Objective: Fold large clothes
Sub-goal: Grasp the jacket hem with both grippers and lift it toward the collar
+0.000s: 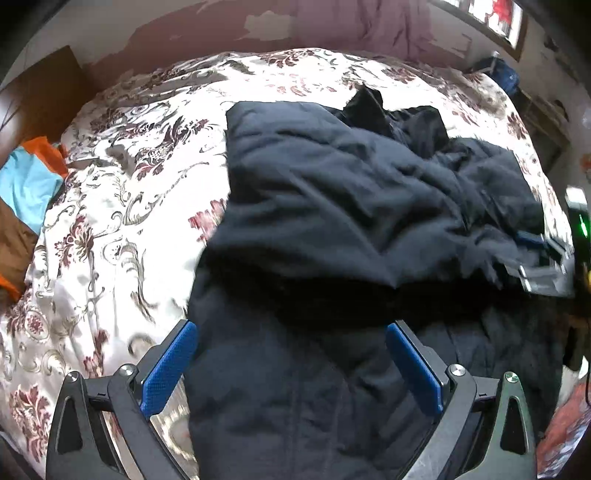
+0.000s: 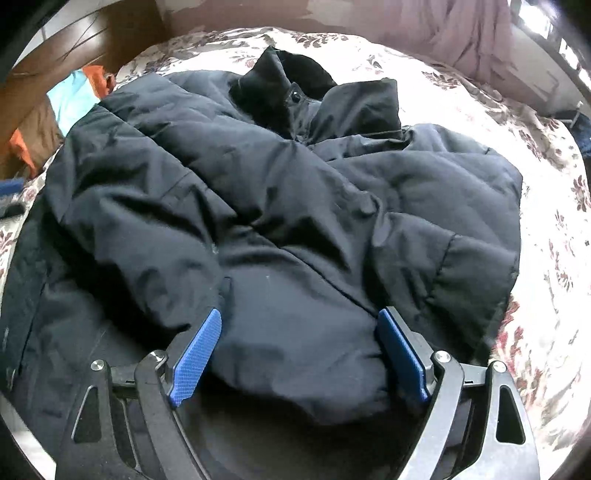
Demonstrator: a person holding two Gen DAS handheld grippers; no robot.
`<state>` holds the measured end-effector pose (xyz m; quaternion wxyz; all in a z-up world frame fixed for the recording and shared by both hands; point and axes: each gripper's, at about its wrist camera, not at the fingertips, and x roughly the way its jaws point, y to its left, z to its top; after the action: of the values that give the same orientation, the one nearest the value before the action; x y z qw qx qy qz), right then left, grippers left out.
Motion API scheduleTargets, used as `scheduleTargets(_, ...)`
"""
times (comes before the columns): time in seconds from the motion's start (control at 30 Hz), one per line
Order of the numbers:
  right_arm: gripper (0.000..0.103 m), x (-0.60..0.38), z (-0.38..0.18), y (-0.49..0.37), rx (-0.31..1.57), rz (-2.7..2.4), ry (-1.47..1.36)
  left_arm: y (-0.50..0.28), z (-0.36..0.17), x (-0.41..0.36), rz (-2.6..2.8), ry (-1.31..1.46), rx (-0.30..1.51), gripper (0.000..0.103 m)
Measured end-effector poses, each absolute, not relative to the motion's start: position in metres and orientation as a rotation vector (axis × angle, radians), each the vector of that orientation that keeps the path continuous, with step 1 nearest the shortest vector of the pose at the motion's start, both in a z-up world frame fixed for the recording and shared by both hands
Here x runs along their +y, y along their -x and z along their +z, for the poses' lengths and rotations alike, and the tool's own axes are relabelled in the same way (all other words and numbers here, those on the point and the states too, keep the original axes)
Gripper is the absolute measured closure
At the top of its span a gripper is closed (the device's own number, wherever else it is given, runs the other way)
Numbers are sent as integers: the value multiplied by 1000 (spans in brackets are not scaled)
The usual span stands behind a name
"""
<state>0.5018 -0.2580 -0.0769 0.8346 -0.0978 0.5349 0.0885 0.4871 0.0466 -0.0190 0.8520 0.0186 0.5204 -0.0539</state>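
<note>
A large dark navy padded jacket (image 1: pixel 332 206) lies crumpled on a floral bedspread (image 1: pixel 122 192), its sleeves folded across the body and its black collar (image 1: pixel 364 105) at the far end. My left gripper (image 1: pixel 291 328) is open, its blue pads on either side of the jacket's near part, just above the fabric. In the right wrist view the same jacket (image 2: pixel 280 206) fills the middle, with its collar (image 2: pixel 291 92) far away. My right gripper (image 2: pixel 299 317) is open, its pads straddling a folded sleeve end. The right gripper also shows at the left wrist view's right edge (image 1: pixel 543 266).
The floral bedspread (image 2: pixel 546 229) extends around the jacket. Blue and orange clothes (image 1: pixel 29 184) lie at the bed's left edge beside a brown wooden headboard (image 1: pixel 44 92). A purple curtain (image 1: pixel 369 22) and a window (image 1: pixel 495 18) stand behind the bed.
</note>
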Motion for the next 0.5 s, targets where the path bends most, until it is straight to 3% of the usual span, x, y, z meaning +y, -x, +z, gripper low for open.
scheduleTargets(0.27, 20, -293, -29, -571, 1031, 144, 112, -577, 18, 28, -146, 86, 1019, 0)
scheduleTargets(0.5, 20, -334, -30, -690, 1099, 69, -81, -672, 14, -31, -211, 35, 1047, 0)
